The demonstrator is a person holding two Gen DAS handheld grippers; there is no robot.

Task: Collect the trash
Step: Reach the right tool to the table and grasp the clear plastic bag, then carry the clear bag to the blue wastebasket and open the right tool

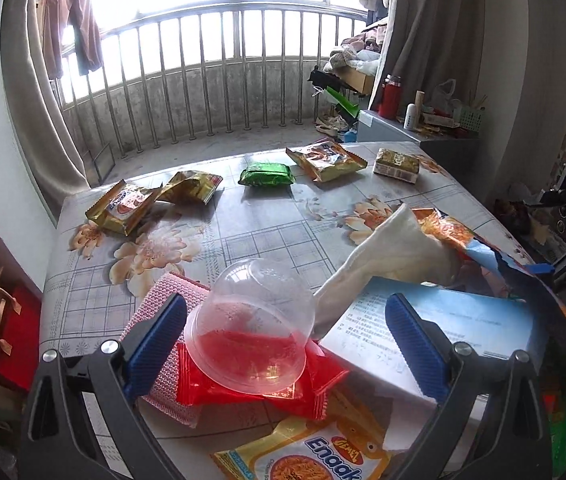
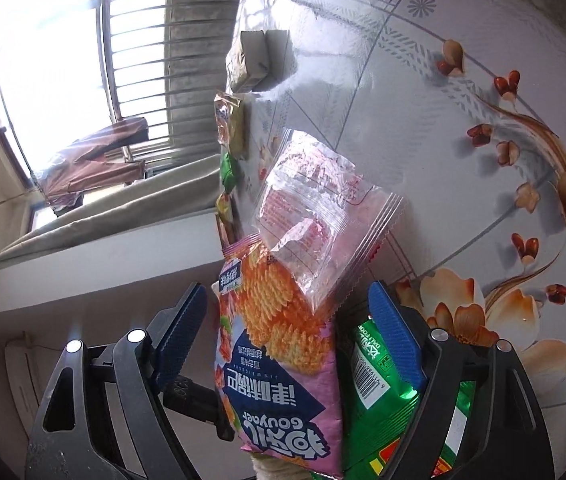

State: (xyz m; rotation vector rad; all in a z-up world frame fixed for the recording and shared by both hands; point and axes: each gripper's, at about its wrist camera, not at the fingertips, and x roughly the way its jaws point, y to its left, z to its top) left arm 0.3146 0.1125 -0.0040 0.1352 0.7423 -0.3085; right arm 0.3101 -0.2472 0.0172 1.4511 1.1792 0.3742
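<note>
Both grippers gape, the left gripper (image 1: pixel 285 342) around the clear dome lid (image 1: pixel 249 330), the right gripper (image 2: pixel 287 330) around the pink snack bag (image 2: pixel 279 364), seemingly ungripped; close squarely.

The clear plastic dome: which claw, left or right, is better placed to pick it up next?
Probably the left claw: it is open with the clear dome between its fingers. The right claw already frames a pink snack bag.

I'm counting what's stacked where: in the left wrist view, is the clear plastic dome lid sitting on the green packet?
No. The clear dome lid rests on a red wrapper near the camera, while the green packet lies apart at the table's far side.
</note>
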